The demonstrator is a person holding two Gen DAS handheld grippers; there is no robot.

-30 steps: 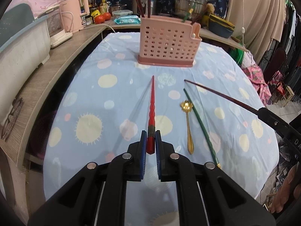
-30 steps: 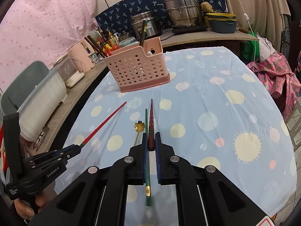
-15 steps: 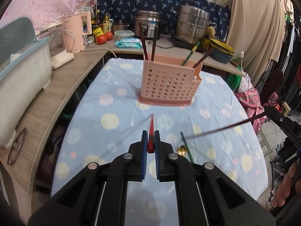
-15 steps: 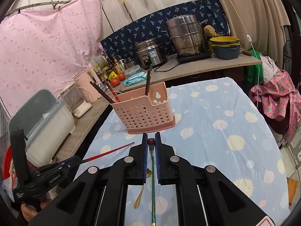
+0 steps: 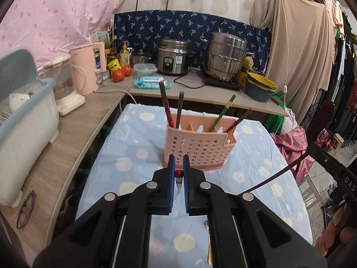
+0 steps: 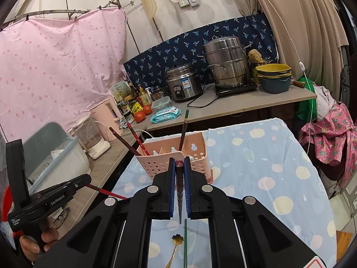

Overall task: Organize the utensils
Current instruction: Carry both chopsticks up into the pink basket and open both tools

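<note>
A: Starting with the largest item. What is the table (image 5: 125, 147) showing?

B: It is wearing a blue cloth with pale sun spots. A wooden counter (image 5: 67, 147) is running along its left side and far end, carrying a rice cooker (image 5: 173, 57) and a stacked steel steamer pot (image 5: 225, 55).

A: And the pink utensil caddy (image 5: 196, 149)?

B: It is standing upright at the far middle of the table. Chopsticks are leaning out of it: two at its left end, two at its right in the left wrist view.

A: Left gripper (image 5: 177, 174)?

B: Its jaws are standing narrow, pinching a red chopstick (image 6: 104, 191) off the table; the stick is pointing toward the caddy. The gripper is sitting on the near side of the caddy.

A: Right gripper (image 6: 177, 175)?

B: Jaws are also standing narrow, clamping a dark maroon chopstick (image 5: 279, 174) that is hanging in the air to the right of the caddy.

A: What is lying loose?

B: A green chopstick (image 6: 185, 243) and a gold spoon (image 6: 175, 248) are lying side by side on the near cloth, below the right gripper. I cannot tell whether they are touching.
</note>
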